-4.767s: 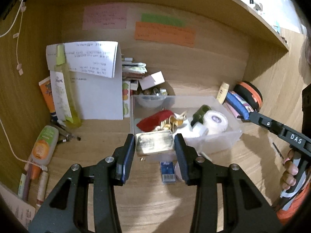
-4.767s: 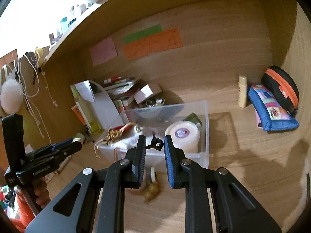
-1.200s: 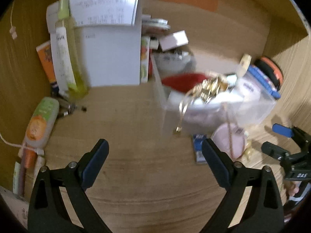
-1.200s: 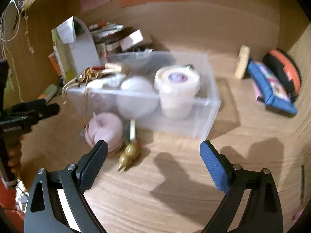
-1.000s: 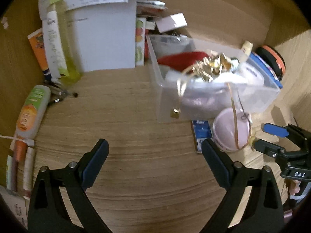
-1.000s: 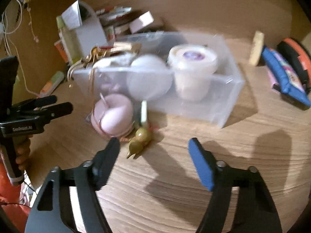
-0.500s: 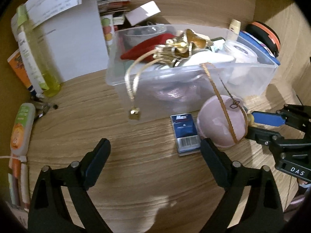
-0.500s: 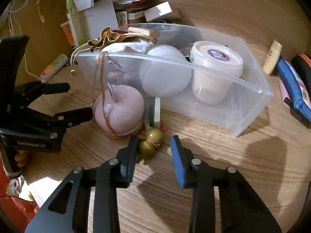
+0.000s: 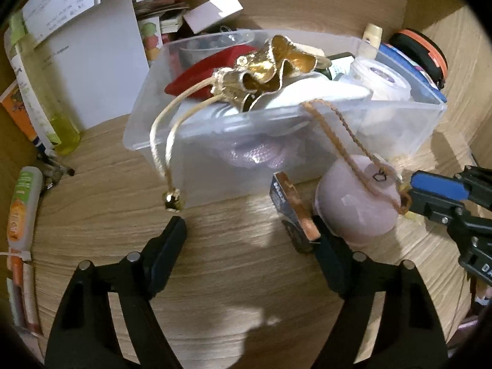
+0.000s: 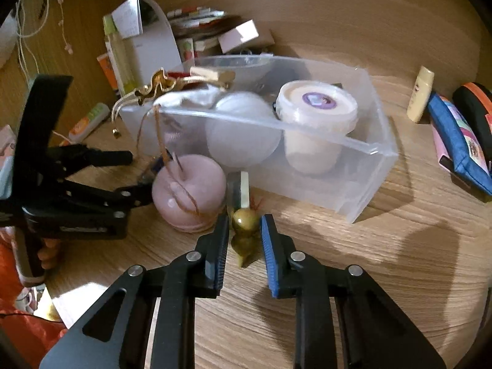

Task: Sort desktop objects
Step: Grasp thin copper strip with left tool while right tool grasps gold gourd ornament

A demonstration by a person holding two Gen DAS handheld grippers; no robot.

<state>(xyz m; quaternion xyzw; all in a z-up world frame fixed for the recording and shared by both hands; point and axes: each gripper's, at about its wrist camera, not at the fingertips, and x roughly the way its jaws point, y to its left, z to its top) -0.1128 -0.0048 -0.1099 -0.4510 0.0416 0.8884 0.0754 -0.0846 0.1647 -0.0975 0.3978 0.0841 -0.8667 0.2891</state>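
Observation:
A clear plastic bin [image 9: 307,150] [image 10: 363,178] holds a gold bag, a red case, a white ball and a white tub [image 10: 316,123]. In front of it lie a pink round macaron-shaped case [image 9: 356,203] [image 10: 190,193], a small dark blue box [image 9: 292,212] and a gold gourd charm [image 10: 244,230]. My left gripper [image 9: 246,233] is open wide; its right finger touches the tilted blue box. My right gripper [image 10: 244,230] is nearly closed around the gourd charm, fingers on both sides of it.
A white paper holder [image 9: 92,61], a yellow-green bottle [image 9: 40,92] and tubes [image 9: 23,203] stand left. A blue pouch [image 10: 461,144], an orange-black case [image 10: 473,104] and a cream tube [image 10: 421,92] lie right. Wooden walls close in behind.
My left gripper moved forward and its right finger tipped the blue box up. My right gripper advanced and narrowed around the gourd charm.

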